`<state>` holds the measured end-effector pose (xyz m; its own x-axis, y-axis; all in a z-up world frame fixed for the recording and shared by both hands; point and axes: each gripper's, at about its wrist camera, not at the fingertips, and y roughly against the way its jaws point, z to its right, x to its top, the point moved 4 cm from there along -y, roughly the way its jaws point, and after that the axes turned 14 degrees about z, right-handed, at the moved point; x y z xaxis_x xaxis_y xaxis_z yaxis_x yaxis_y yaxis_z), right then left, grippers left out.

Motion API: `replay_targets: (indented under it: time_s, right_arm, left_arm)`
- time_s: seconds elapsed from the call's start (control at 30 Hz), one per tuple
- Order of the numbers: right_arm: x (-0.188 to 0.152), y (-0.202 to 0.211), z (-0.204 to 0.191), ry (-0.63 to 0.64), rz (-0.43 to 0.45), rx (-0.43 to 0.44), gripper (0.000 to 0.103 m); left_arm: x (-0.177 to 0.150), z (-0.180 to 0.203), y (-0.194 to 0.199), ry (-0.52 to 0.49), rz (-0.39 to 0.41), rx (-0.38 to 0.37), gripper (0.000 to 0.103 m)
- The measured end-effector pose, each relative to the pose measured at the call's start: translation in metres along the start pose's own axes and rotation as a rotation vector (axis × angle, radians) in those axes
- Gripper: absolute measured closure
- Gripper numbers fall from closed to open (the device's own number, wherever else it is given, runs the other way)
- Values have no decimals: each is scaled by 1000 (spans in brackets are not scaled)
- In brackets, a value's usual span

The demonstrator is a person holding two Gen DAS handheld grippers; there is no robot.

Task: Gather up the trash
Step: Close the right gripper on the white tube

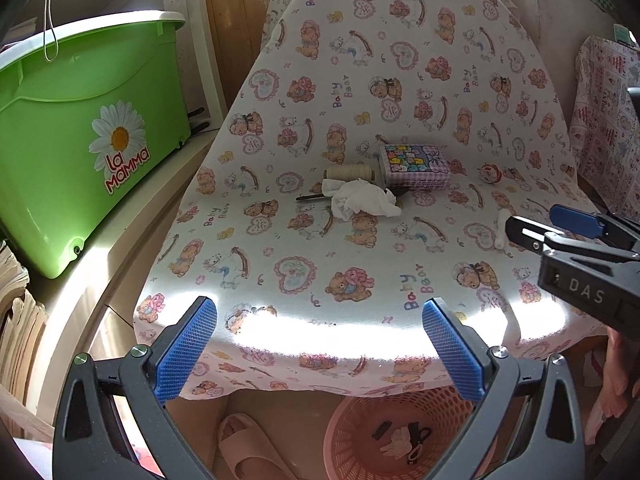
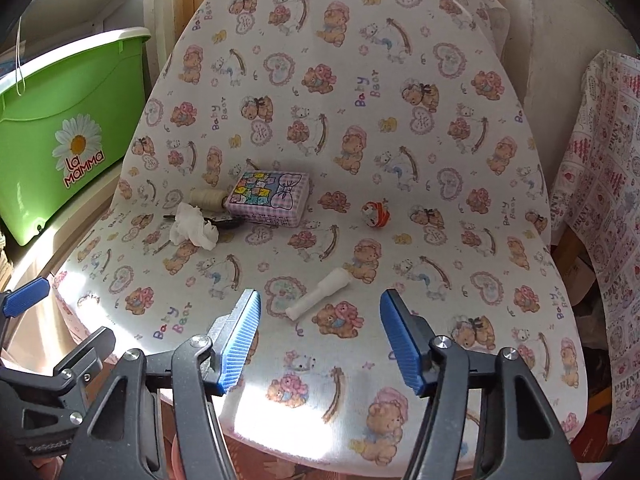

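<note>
A crumpled white tissue (image 1: pixel 362 200) (image 2: pixel 192 226) lies on the bear-print tablecloth (image 1: pixel 360 80) (image 2: pixel 320 80), over a dark thin tool (image 1: pixel 312 197). A small white rolled tube (image 2: pixel 320 294) (image 1: pixel 502 228) lies just ahead of my right gripper (image 2: pixel 320 332), which is open and empty above the table's near part. My left gripper (image 1: pixel 320 344) is open and empty over the table's front edge. A pink perforated basket (image 1: pixel 400 440) stands on the floor below the edge with scraps in it.
A pink checked box (image 1: pixel 414 166) (image 2: pixel 272 196), a spool of cream thread (image 1: pixel 348 172) (image 2: pixel 206 199) and a small red-and-white toy (image 2: pixel 374 214) (image 1: pixel 490 174) sit on the table. A green "La Mamma" bin (image 1: pixel 80 140) stands at left. A slipper (image 1: pixel 244 452) lies on the floor.
</note>
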<state>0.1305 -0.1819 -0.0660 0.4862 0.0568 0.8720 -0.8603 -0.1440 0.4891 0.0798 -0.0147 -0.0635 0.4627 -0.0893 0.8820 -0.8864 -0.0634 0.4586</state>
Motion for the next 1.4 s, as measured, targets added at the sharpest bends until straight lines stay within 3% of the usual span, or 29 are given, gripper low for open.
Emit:
replay_targets:
  time_s: [0.1,0.2,0.3,0.43,0.6,0.67,0.87,1.07,1.13,1.23,1.3,1.4]
  right_arm:
    - [-7,-12,-4,15,-8,5,50]
    - [-11,-14,-3,-24,54,-11,51]
    - [-17,-24,-3,-37,37,-1,54]
    - [-20,-27,-10,39,80,-29,60]
    - [-22,-24,-12,81,95,-40,89]
    - [-23,-20,-11,80,89,-31,92]
    - [-19,1,0,-40,89,62,93]
    - [-6,25,6,-64,111,65,93]
    - [2,33,8,-70,126,59,93]
    - [12,42,11,-81,145,57,93]
    - [16,46,13,-82,151,51,93]
    - [18,51,15,-53,157,28,93]
  left_arm:
    - [0,1,-1,-6,4,11,1]
    - [1,1,-2,-6,9,11,1]
    - [0,1,-2,0,13,8,1]
    - [-1,3,-5,-4,7,7,1]
    - [-3,4,-8,10,-5,-3,1]
    - [-3,3,-9,29,-10,-11,1]
    - [-1,-4,-8,87,-15,-19,1]
    - [7,-7,-5,137,5,-91,2]
    - [16,-2,-7,131,27,-148,11]
    - [40,9,-16,15,71,-245,26]
    - [54,9,-25,-15,100,-251,30]
    - [60,6,-51,45,39,-249,50]
